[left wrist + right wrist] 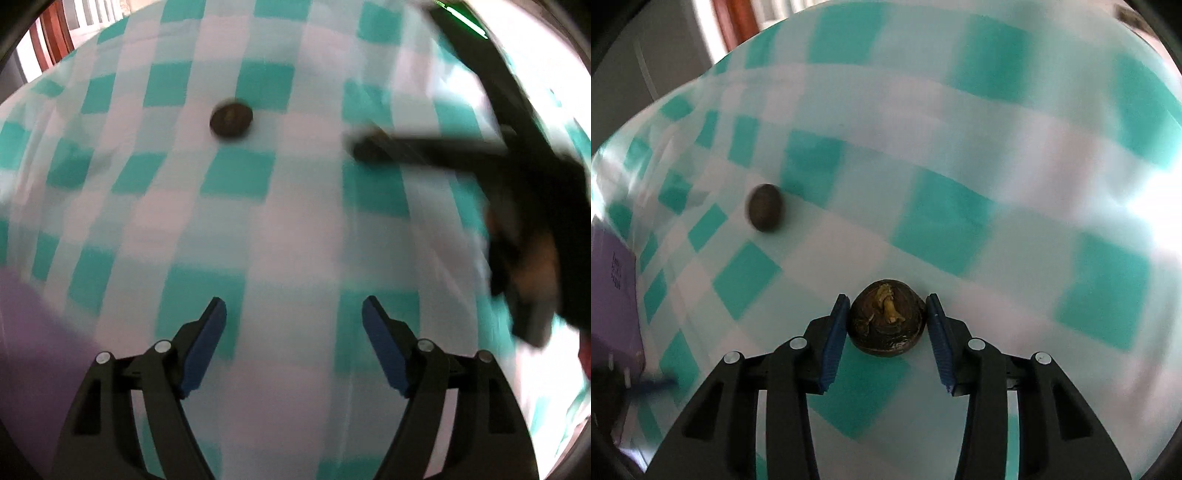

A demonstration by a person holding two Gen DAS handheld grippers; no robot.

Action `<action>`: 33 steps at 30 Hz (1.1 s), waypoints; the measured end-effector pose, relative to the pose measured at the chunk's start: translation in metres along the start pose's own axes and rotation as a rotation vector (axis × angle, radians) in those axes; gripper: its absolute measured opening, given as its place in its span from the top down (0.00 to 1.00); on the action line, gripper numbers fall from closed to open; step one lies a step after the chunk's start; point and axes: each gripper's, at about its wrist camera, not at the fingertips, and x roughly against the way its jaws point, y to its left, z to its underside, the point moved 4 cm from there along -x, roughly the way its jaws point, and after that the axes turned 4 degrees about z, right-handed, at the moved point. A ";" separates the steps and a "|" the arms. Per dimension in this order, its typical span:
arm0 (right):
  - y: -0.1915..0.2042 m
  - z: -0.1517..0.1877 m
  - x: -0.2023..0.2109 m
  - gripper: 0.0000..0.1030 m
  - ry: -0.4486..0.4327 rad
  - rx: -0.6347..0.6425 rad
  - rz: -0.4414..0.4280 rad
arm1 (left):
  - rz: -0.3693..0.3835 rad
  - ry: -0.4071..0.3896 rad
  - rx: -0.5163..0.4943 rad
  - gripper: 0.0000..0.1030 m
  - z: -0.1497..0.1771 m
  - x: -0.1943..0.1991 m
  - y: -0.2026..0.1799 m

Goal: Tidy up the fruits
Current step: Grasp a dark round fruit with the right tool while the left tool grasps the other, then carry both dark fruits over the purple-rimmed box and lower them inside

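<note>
A dark brown round fruit (886, 319) with a yellowish stem scar sits between the blue pads of my right gripper (886, 321), which is shut on it above the teal-and-white checked cloth (960, 184). In the left wrist view the same fruit (365, 147) shows blurred at the tip of the right gripper. A second dark round fruit (231, 120) lies loose on the cloth, also in the right wrist view (765, 213). My left gripper (293, 317) is open and empty, well short of the loose fruit.
A purple box (613, 291) stands at the left edge of the cloth, and shows blurred in the left wrist view (29, 332). A reddish wooden post (55, 33) and pale wall lie beyond the table's far edge.
</note>
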 end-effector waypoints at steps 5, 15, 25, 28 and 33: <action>-0.027 0.023 0.017 0.60 -0.028 -0.073 0.023 | -0.060 -0.070 0.128 0.26 -0.066 -0.025 0.032; -0.025 0.029 0.017 0.59 -0.077 -0.086 0.035 | -0.110 -0.129 0.191 0.38 -0.124 -0.061 0.057; -0.033 0.031 0.020 0.58 -0.080 -0.100 0.012 | -0.114 -0.141 0.163 0.47 -0.126 -0.076 0.051; -0.039 0.032 0.024 0.58 -0.081 -0.103 0.008 | -0.122 -0.154 0.157 0.49 -0.123 -0.075 0.045; -0.039 0.032 0.025 0.58 -0.081 -0.104 0.007 | -0.123 -0.165 0.136 0.57 -0.119 -0.075 0.038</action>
